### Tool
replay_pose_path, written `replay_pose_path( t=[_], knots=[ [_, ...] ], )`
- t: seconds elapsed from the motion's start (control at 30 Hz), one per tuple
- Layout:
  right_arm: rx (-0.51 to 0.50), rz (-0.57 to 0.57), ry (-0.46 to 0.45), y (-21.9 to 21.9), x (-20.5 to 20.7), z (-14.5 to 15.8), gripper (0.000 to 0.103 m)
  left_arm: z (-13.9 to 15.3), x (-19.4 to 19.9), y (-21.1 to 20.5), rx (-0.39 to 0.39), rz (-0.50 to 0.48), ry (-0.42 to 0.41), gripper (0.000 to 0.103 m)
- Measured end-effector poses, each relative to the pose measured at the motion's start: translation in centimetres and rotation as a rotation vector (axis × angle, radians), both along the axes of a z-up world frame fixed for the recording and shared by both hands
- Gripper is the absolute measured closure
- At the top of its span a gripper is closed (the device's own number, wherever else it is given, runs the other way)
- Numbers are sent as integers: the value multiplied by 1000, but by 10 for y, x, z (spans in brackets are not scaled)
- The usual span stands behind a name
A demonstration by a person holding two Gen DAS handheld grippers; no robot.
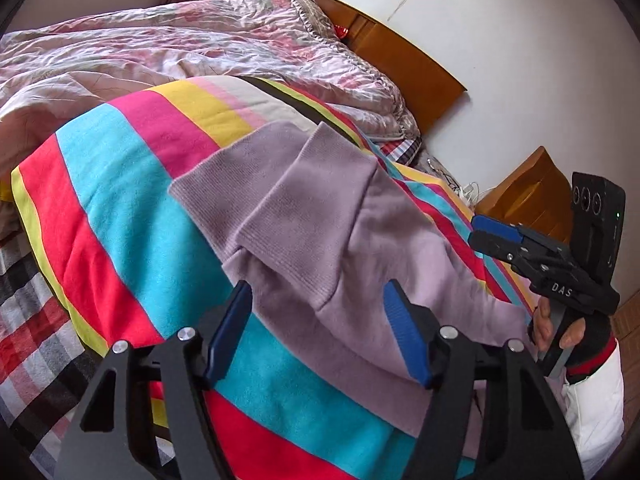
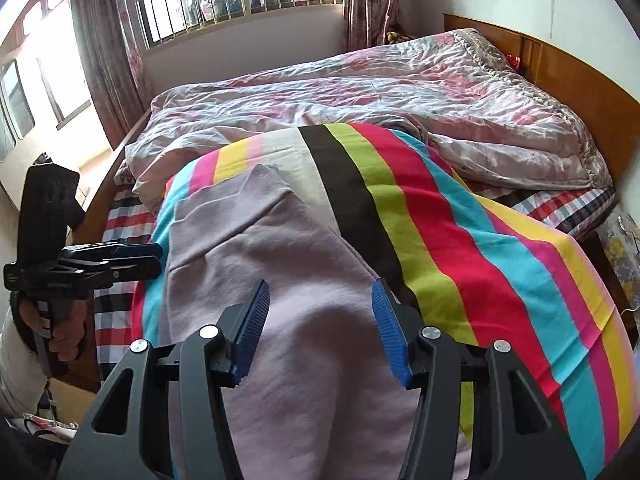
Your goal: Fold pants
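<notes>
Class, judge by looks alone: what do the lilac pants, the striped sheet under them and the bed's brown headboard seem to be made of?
Lilac pants: soft knit, likely cotton fleece; matte, with ribbed cuffs.
Striped sheet: thin woven cloth, probably cotton; flat, matte and lightly creased.
Brown headboard: wood or veneer, smooth with a slight sheen.

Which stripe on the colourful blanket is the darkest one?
The black stripe on the striped cotton blanket, running between the pale cream stripe and the lime green stripe. Every other stripe is bright; the lilac knit pants cover its lower end.
</notes>
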State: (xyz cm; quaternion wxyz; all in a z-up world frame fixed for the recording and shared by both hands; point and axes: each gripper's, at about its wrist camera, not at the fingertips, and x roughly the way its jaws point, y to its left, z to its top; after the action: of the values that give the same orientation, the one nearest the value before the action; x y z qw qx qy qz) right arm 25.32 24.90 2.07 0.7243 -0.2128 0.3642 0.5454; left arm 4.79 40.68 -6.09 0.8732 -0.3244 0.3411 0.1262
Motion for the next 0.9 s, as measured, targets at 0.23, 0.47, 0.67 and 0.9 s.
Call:
replay_pose_path(
  t=[0.23, 0.47, 0.67, 0.9],
  knots=[
    [-1, 117, -13, 38, 20, -27, 55, -12, 9, 7, -57, 56, -4, 40],
    [3, 164, 19, 59, 29, -43, 75, -13, 24, 14, -37, 71, 4, 60],
    [5, 182, 44, 58, 28, -54, 75, -16, 30, 5, 35, 74, 35, 60],
    [50, 160, -36, 49, 9, -33, 98, 8, 21, 1, 96, 22, -25, 93]
  ],
)
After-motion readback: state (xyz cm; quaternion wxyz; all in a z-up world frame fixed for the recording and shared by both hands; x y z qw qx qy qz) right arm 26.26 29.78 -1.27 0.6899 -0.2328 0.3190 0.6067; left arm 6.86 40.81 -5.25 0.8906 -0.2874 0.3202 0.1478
